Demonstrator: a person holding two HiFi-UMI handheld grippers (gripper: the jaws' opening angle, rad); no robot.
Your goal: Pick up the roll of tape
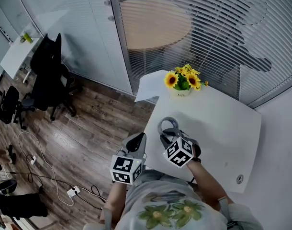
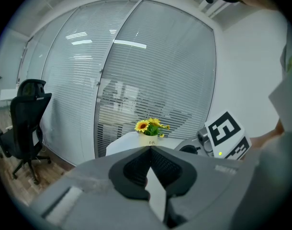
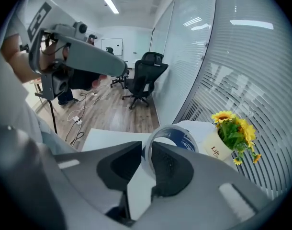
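Now the right tool (image 3: pixel 147 150) is gripping the roll of tape (image 3: pixel 186 139) by its band, one jaw inside the ring and one outside. It is holding the roll just above the white tabletop (image 1: pixel 218 123), near the sunflower pot (image 1: pixel 183 80). The left tool (image 2: pixel 151 148) is hovering beside it, jaws closed together on nothing.

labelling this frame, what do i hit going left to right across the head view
black office chair → left gripper → roll of tape → round grommet in the white table. The right gripper and sunflowers overlap the tape, so they are left out.
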